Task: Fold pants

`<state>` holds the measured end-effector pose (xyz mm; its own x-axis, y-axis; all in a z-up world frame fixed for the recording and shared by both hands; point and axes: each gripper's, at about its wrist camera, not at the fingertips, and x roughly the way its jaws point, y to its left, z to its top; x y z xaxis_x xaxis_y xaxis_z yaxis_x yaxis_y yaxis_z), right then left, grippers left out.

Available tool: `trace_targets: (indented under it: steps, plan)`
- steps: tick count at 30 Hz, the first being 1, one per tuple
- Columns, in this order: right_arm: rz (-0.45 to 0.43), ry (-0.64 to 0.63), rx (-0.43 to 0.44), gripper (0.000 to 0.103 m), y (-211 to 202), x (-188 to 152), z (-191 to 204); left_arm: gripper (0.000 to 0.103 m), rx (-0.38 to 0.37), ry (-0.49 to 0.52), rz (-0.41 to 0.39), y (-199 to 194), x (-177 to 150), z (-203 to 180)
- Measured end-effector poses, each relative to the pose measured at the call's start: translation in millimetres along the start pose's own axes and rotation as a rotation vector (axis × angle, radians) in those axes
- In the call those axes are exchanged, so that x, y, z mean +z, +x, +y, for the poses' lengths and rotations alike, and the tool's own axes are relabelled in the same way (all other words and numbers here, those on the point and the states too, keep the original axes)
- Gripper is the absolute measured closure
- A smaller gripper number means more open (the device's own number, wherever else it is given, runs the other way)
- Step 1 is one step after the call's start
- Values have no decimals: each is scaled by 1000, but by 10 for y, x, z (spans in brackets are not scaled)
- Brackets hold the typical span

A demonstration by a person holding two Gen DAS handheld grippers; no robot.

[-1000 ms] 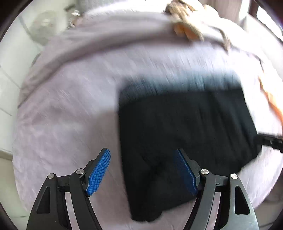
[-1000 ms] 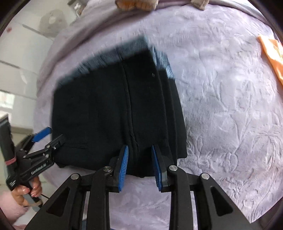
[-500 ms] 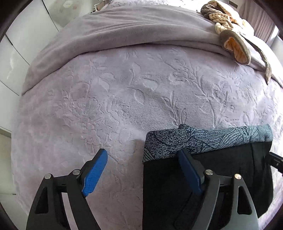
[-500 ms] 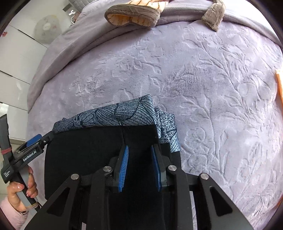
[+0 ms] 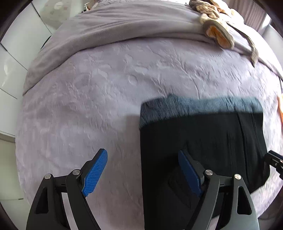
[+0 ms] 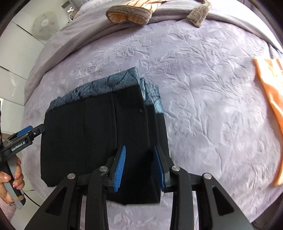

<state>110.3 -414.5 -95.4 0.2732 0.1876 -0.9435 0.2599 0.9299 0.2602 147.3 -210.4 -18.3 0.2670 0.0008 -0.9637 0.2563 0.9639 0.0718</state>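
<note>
The black pants (image 5: 203, 141) lie folded into a compact rectangle on the lilac bedspread (image 5: 106, 92), on top of a blue-grey patterned cloth (image 5: 194, 106) that sticks out at the far edge. My left gripper (image 5: 141, 169) is wide open, straddling the pants' left edge. It also shows at the left in the right wrist view (image 6: 30, 132). In the right wrist view the pants (image 6: 99, 131) lie ahead with the patterned cloth (image 6: 113, 83) behind. My right gripper (image 6: 139, 164) is open over the pants' near right edge, jaws apart with cloth between them.
A grey and orange garment (image 6: 130, 14) lies along the far side of the bed, also seen in the left wrist view (image 5: 219, 33). An orange cloth (image 6: 270, 109) lies at the right. White cupboards (image 5: 12, 58) stand left of the bed.
Both grippers pulled back toward the near side, so more of the folded pants shows. The right jaws opened wider. The left jaws stayed wide open.
</note>
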Motion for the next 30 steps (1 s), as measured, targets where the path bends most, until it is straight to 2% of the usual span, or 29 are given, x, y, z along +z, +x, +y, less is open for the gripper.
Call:
trace_targets:
  steps: [5, 10, 16, 22, 24, 30]
  plan:
    - [6, 3, -25, 62, -73, -286, 18, 20, -25, 19, 54, -8, -281, -79]
    - [-2, 91, 1, 55, -113, -434, -114, 20, -47, 41, 82, -65, -452, -157]
    - [16, 72, -9, 48, -176, -582, -72, 20, -52, 65, 102, -113, -517, -214]
    - [43, 97, 32, 39, -250, -769, -69, 19, -42, 79, 109, -179, -561, -293]
    - [54, 93, 41, 38, -254, -809, -58, 0, -44, 81, 114, -198, -580, -312]
    - [64, 92, 83, 29, -287, -820, -92, 0, -55, 79, 119, -259, -611, -353]
